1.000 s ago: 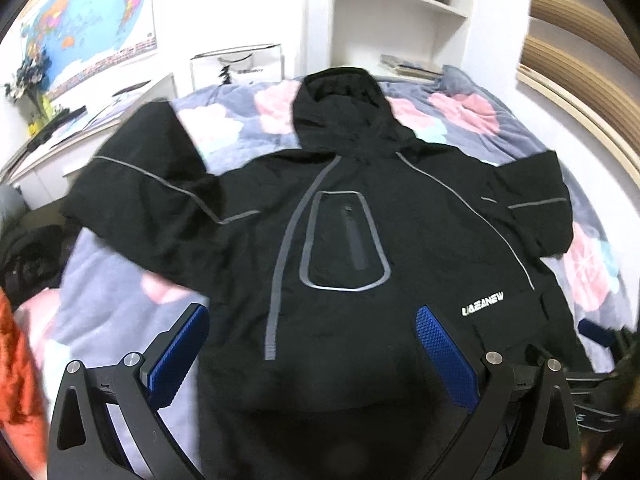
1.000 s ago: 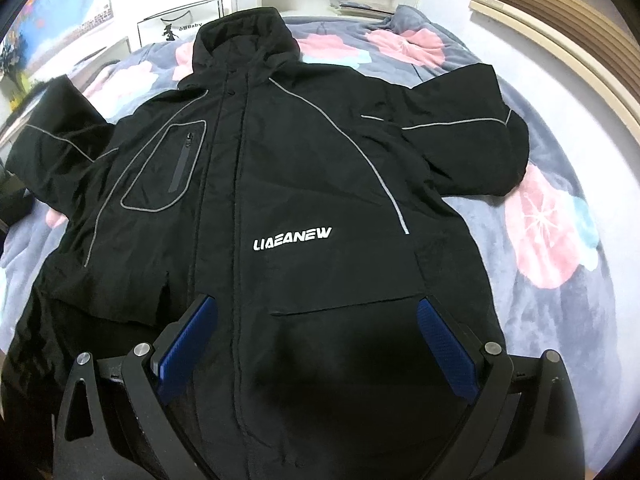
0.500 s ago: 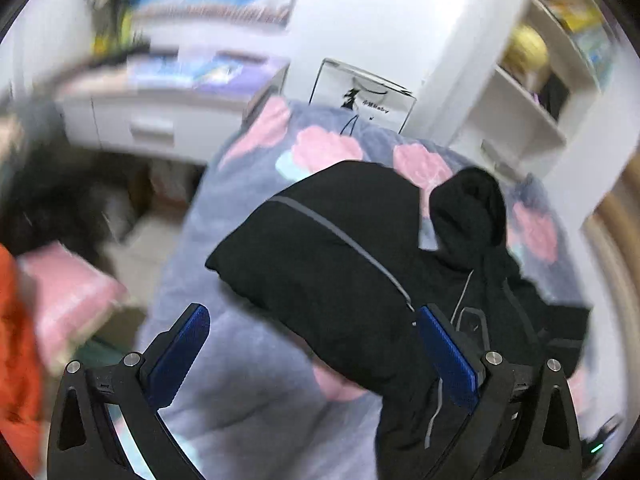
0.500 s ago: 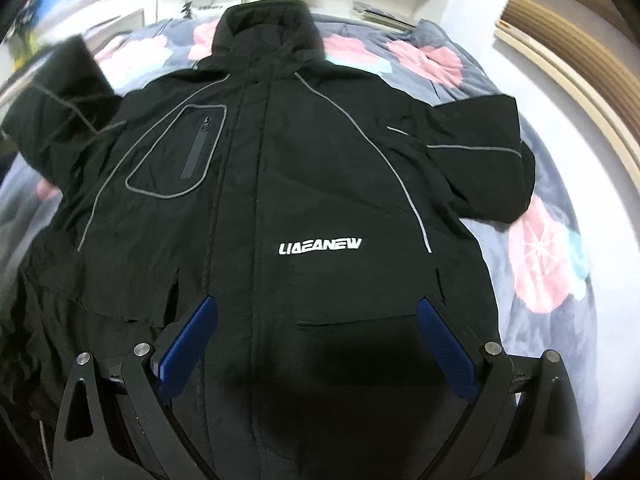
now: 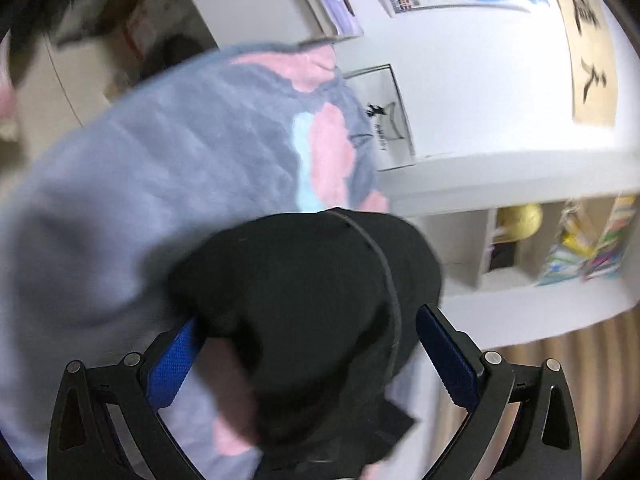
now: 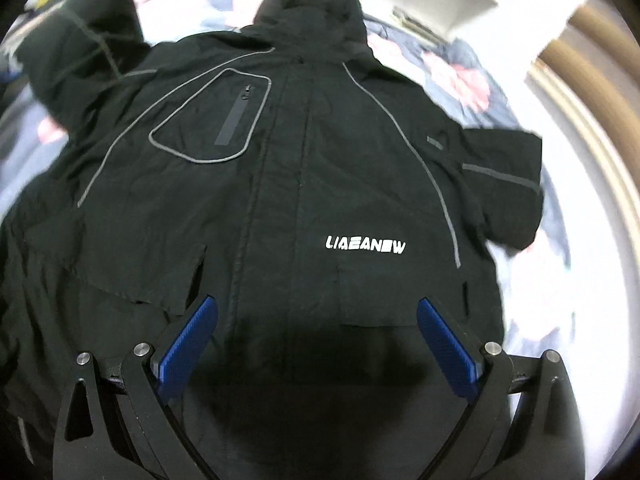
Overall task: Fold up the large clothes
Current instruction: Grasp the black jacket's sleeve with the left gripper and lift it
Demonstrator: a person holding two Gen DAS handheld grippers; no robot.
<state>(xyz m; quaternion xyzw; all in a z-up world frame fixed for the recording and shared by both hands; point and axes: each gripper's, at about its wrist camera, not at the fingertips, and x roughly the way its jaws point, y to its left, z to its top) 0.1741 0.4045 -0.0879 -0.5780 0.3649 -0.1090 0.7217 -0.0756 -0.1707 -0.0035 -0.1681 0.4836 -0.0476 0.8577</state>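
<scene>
Black jacket [image 6: 304,184] lies face-up on the floral blanket [image 5: 168,168]. Since the earlier frame, the left gripper [image 5: 308,356] has swung to the sleeve [image 5: 304,296]; its jaws, just closing slightly, straddle the cloth without clamping. Right gripper [image 6: 316,344] hangs open over the hem. Chest print reads "LIAEANEW" [image 6: 365,246].

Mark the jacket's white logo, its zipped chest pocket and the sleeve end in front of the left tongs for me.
Logo [image 6: 365,247]: right wrist view, middle of the white lettering.
Chest pocket [image 6: 232,116]: right wrist view, on the dark zip strip.
Sleeve [image 5: 304,300]: left wrist view, middle of the black sleeve end, between the open tongs.
</scene>
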